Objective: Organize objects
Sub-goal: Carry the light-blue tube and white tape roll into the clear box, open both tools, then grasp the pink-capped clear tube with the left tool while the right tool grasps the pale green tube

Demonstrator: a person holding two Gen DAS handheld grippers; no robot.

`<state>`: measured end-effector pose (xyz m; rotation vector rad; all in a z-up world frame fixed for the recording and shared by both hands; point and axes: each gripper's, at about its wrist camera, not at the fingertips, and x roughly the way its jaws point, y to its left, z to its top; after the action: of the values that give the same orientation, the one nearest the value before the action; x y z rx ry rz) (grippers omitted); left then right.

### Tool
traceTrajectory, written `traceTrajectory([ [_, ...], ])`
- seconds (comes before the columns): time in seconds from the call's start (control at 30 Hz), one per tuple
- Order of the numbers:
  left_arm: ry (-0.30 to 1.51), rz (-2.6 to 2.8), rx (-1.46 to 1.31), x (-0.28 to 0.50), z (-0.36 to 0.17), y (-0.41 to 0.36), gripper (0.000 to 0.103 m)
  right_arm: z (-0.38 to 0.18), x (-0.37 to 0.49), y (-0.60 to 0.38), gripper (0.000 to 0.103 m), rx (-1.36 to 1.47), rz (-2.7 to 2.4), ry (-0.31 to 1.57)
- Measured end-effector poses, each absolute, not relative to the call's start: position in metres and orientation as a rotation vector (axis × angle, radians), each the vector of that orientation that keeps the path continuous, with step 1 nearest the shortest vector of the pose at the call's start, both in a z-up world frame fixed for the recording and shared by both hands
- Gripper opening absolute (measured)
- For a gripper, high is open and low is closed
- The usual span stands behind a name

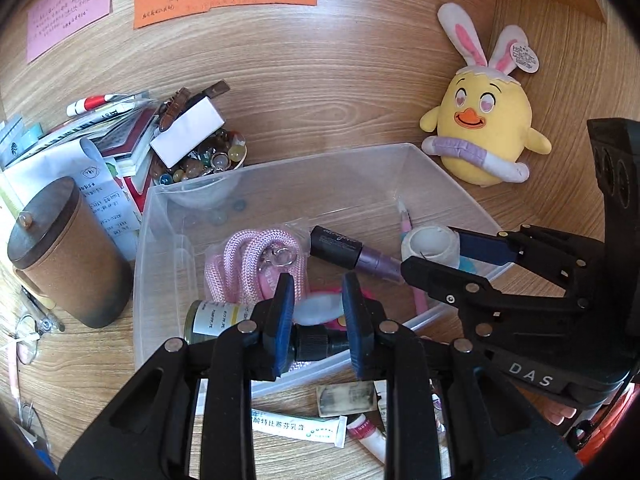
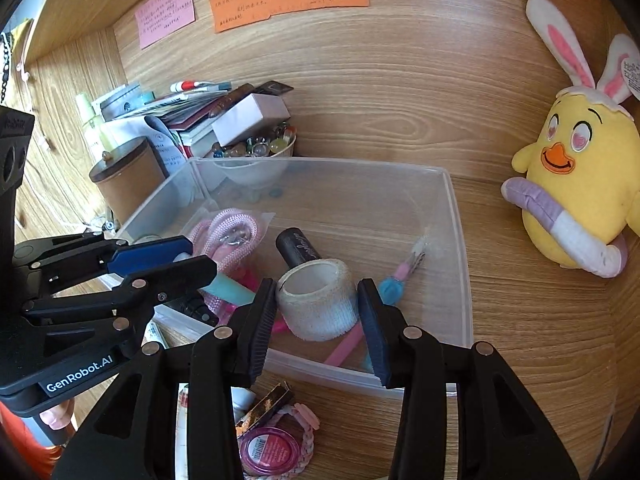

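Step in hand: judged as delivery into the clear plastic bin [image 2: 460, 240]; both grippers hang over its near rim, each carrying an item.
Left gripper [image 1: 318, 312]: clenched on a small black threaded cylinder [image 1: 320, 342], lower centre of the left view.
Right gripper [image 2: 318, 312]: grasping a white gauze tape roll [image 2: 318, 300], lower centre of the right view; pads sit at both sides of the roll.
Tape roll appearance: hollow core, fuzzy woven surface, frayed bottom edge, soft wall likely to deform under pressure.
Bin contents: pink rope [image 2: 232, 232], black-and-purple tube [image 2: 296, 246], pink-and-blue brush [image 2: 400, 276].
Next move: probably lower each item onto bare bin floor, then release; avoid stacking on the rope.
Outside bin: yellow chick plush [image 2: 576, 192], right edge.
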<state>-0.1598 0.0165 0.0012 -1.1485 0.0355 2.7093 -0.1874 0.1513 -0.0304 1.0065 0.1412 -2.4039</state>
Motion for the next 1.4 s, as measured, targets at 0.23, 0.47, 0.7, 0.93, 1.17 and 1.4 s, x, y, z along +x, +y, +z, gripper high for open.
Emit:
traceTrajectory([
  [0.23, 0.026, 2.749, -1.113, -0.149, 0.012, 0.009, 0.049, -0.022, -0.179, 0.158, 0.056, 0.98, -2.43, 0.148],
  [0.47, 0.019, 2.827, -1.037, -0.123, 0.027, -0.001, 0.085, -0.009, -0.154, 0.175, 0.068, 0.955, -2.453, 0.129],
  [0.7, 0.007, 2.814, -1.088, -0.096, 0.012, -0.004, 0.093, -0.022, -0.122, 0.193, 0.082, 0.999, -2.478, 0.116],
  [0.93, -0.003, 2.695, -1.242, -0.079, -0.027, 0.013, 0.093, -0.061, -0.104, 0.201, 0.082, 1.168, -2.475, 0.096],
  [1.17, 0.016, 2.647, -1.302, -0.073, -0.045, 0.027, 0.093, -0.08, -0.098, 0.198, 0.082, 1.236, -2.454, 0.095],
  [1.4, -0.002, 2.633, -1.326, -0.07, -0.052, 0.029, 0.073, -0.081, -0.086, 0.216, 0.068, 1.236, -2.474, 0.126],
])
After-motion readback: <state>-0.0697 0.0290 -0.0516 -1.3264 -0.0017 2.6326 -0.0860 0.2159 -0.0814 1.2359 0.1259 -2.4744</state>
